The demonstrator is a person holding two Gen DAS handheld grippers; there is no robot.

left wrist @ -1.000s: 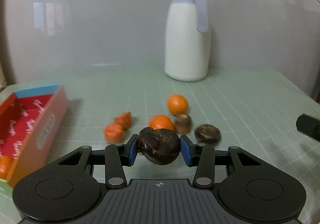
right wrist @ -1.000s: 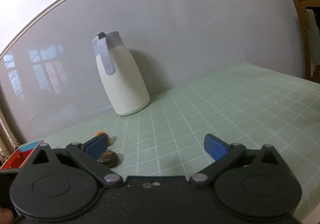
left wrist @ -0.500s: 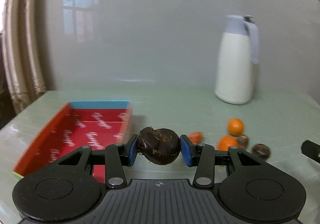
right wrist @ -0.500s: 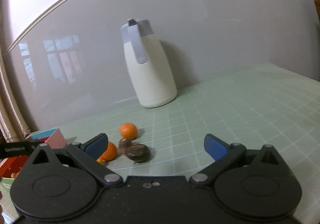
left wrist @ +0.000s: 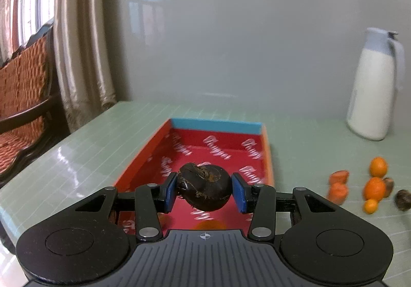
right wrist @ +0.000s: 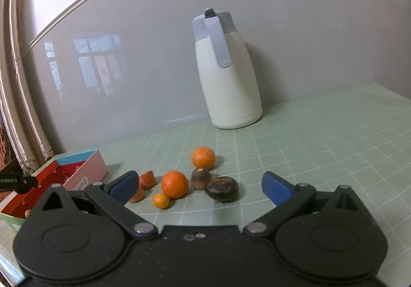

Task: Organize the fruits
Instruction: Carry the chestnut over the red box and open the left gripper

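My left gripper (left wrist: 204, 190) is shut on a dark brown round fruit (left wrist: 204, 185) and holds it above the red box (left wrist: 218, 143), which has a blue far wall. An orange fruit (left wrist: 209, 225) lies in the box under the gripper. On the table right of the box lie oranges (left wrist: 373, 188), carrot pieces (left wrist: 338, 189) and dark fruits (left wrist: 402, 199). My right gripper (right wrist: 200, 184) is open and empty, with the same pile just beyond it: oranges (right wrist: 175, 183), dark fruits (right wrist: 222, 188), carrot pieces (right wrist: 147, 179). The box (right wrist: 77, 171) shows at its left.
A white jug with a grey lid (left wrist: 375, 86) stands at the back by the wall; it also shows in the right wrist view (right wrist: 226, 74). A chair (left wrist: 23, 97) and a curtain (left wrist: 79, 38) are left of the green gridded table (left wrist: 308, 133).
My left gripper has swung left with the dark fruit, from over the pile to over the red box. My right gripper has turned left toward the fruit pile, still open.
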